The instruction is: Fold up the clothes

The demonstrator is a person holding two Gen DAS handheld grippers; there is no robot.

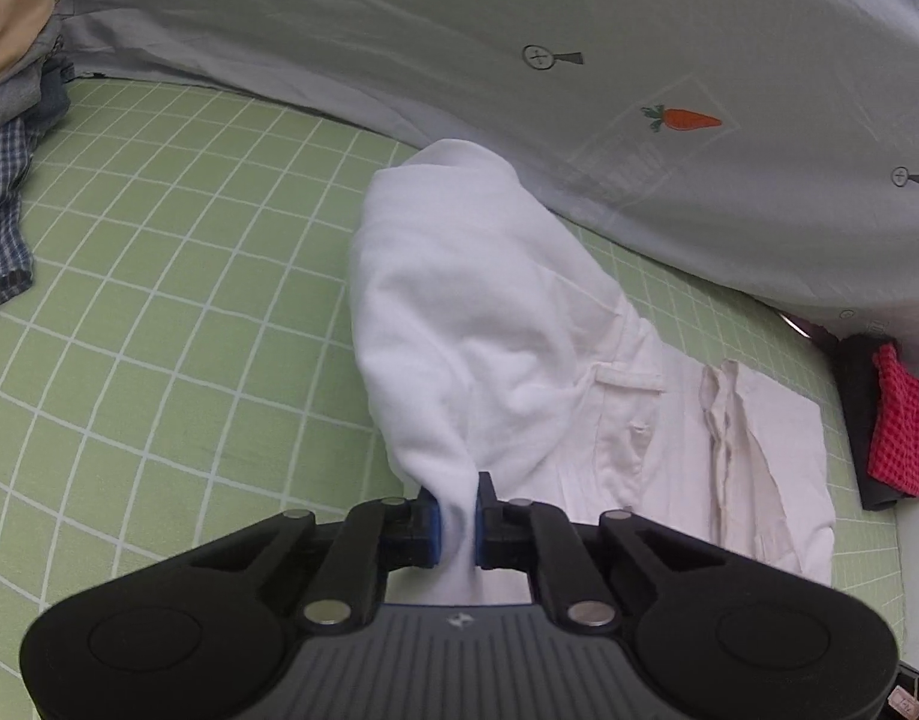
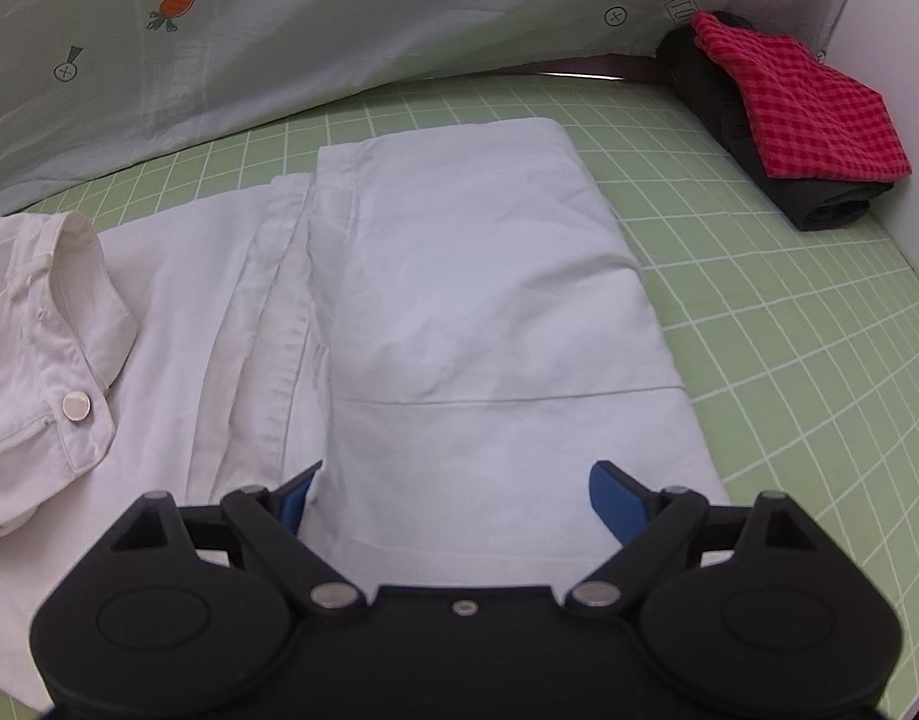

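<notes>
L gripper [image 1: 458, 531]: blue pads clamped on a pinch of white fabric; cloth is lifted into a bunched hump rising away from the cam.
R gripper [image 2: 453, 495]: jaws spread wide, nothing pinched; held just over the near edge of the folded panel, contact can't be told.
White shirt [image 2: 471, 276]: laid on green grid sheet [image 2: 789, 360], approx. centre of bed; one side folded over into a flat rectangle, button placket seen beside it; collar [image 2: 69, 276] w/ a round button [image 2: 76, 406] turned up at left in R view.
Lifted part [image 1: 459, 312]: the portion raised by L gripper, rest of shirt flat to its right.
Background: grey carrot-print sheet [image 1: 579, 30] draped behind.
Pile, far right: red checked cloth [image 2: 801, 114] on a black folded item [image 2: 717, 96].
Pile, far left: blue plaid garment [image 1: 3, 204] under grey/beige clothes [image 1: 15, 36].
</notes>
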